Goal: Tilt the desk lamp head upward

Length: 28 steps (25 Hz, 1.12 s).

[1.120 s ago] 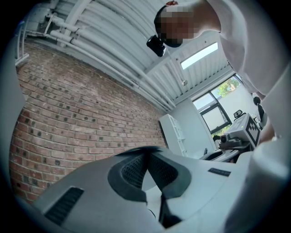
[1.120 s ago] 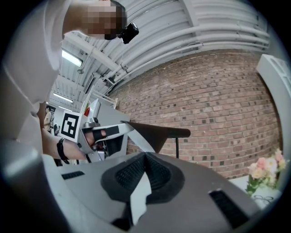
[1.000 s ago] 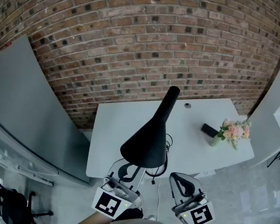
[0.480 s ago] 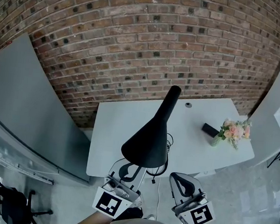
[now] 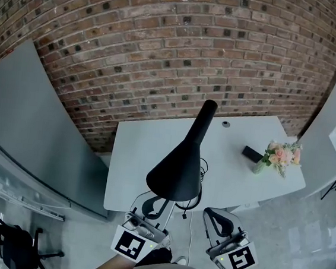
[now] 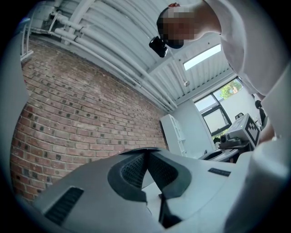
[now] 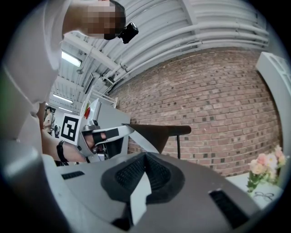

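The desk lamp stands on the white table (image 5: 236,168). Its black cone-shaped head (image 5: 179,168) faces down toward me and its neck (image 5: 204,120) rises behind. My left gripper (image 5: 152,203) is shut with nothing between its fingers, and its tips sit just under the near rim of the lamp head. The left gripper view shows the joined tips (image 6: 147,152) with a thin dark rim right above them. My right gripper (image 5: 216,216) is also shut and empty, to the right of the lamp head and apart from it. Its own view shows the closed tips (image 7: 145,157), the lamp head (image 7: 159,132) and the left gripper (image 7: 107,136).
A small vase of pink flowers (image 5: 280,156) and a black box (image 5: 251,155) stand at the table's right end. A dark cable (image 5: 193,203) hangs over the front edge. A brick wall (image 5: 164,53) runs behind the table, and a grey panel (image 5: 30,140) stands at left.
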Available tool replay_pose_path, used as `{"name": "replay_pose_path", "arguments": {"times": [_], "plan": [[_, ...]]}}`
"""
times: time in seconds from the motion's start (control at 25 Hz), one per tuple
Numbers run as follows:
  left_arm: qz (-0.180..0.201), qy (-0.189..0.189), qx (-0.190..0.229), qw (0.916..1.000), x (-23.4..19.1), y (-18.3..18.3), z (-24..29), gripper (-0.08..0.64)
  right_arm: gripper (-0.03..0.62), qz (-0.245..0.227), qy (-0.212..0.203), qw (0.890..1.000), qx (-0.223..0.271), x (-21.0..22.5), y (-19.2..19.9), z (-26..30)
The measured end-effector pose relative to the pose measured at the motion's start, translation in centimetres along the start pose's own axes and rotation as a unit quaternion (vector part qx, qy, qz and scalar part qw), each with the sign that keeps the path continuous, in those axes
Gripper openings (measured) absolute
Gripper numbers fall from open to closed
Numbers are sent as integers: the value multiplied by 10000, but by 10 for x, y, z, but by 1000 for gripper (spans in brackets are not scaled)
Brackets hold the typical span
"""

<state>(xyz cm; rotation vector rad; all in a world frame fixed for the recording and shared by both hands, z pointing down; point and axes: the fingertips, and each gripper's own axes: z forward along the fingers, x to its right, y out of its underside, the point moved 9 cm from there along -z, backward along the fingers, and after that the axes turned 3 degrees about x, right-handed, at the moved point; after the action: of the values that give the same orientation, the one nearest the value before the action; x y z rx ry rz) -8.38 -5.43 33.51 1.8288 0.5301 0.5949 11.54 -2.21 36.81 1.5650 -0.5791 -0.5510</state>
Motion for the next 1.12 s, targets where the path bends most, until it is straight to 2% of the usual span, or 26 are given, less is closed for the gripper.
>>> {"name": "replay_pose_path", "arguments": {"times": [0.64, 1.12], "plan": [[-64, -176, -177, 9997, 8, 11, -17, 8, 14, 46, -32, 9999, -157, -10, 5, -14], [25, -208, -327, 9992, 17, 12, -34, 8, 14, 76, -127, 9998, -153, -22, 7, -22]]}}
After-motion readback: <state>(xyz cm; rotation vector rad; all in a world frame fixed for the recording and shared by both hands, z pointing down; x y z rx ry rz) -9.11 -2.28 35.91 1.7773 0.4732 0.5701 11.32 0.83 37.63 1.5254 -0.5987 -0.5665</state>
